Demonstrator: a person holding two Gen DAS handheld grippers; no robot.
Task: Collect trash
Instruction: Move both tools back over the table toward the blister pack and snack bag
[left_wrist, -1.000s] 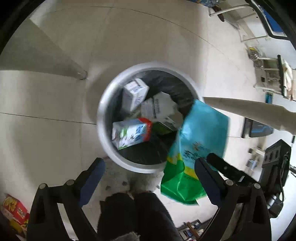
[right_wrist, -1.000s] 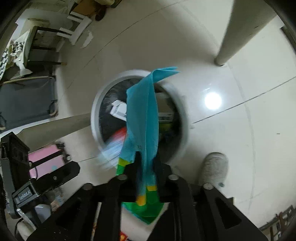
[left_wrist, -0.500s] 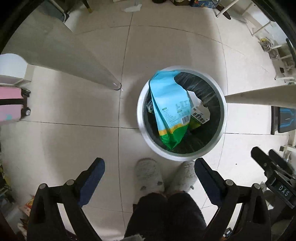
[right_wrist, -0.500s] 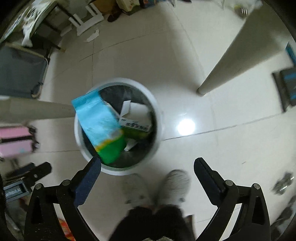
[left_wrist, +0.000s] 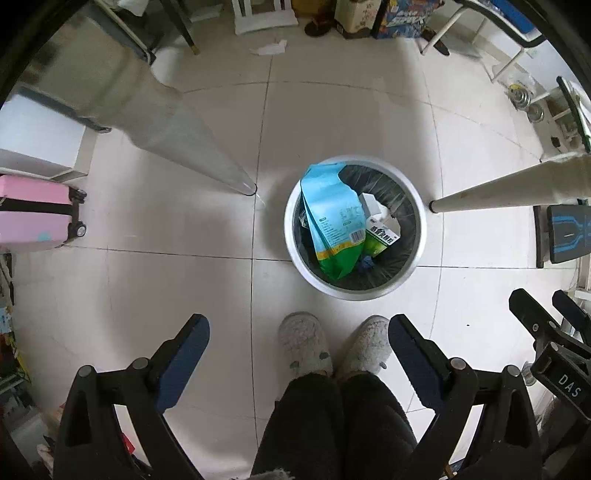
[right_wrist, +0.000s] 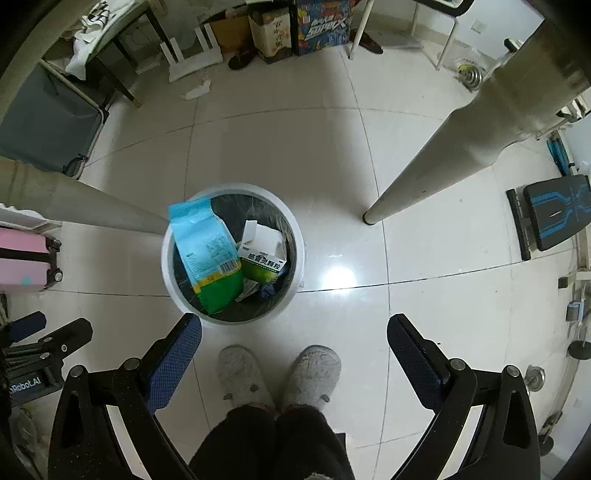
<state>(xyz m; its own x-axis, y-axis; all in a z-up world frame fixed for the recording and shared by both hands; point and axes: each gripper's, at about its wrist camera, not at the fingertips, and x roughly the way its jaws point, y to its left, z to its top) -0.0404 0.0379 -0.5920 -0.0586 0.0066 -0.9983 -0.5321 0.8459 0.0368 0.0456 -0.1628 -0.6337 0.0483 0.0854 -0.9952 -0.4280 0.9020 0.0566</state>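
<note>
A round white trash bin (left_wrist: 295, 254) (right_wrist: 168, 275) with a black liner stands on the tiled floor. A blue and green bag (left_wrist: 330, 218) (right_wrist: 208, 251) leans inside it, its top over the rim. A green and white carton (left_wrist: 380, 236) (right_wrist: 262, 264) and other cartons lie beside the bag. My left gripper (left_wrist: 297, 343) is open and empty, high above the floor. My right gripper (right_wrist: 293, 341) is open and empty, also high above. The right gripper's body shows in the left wrist view (left_wrist: 546, 339).
The person's grey slippers (left_wrist: 303, 345) (right_wrist: 242, 373) stand just before the bin. Table legs (left_wrist: 192, 147) (right_wrist: 424, 173) slant on both sides. A pink suitcase (left_wrist: 33, 214) is at left, a blue and black bench (right_wrist: 554, 210) at right. Crumpled paper (right_wrist: 197, 88) lies far back.
The right gripper opened and let go of the blue and green bag, which now rests in the bin. Both grippers have risen well above the bin.
</note>
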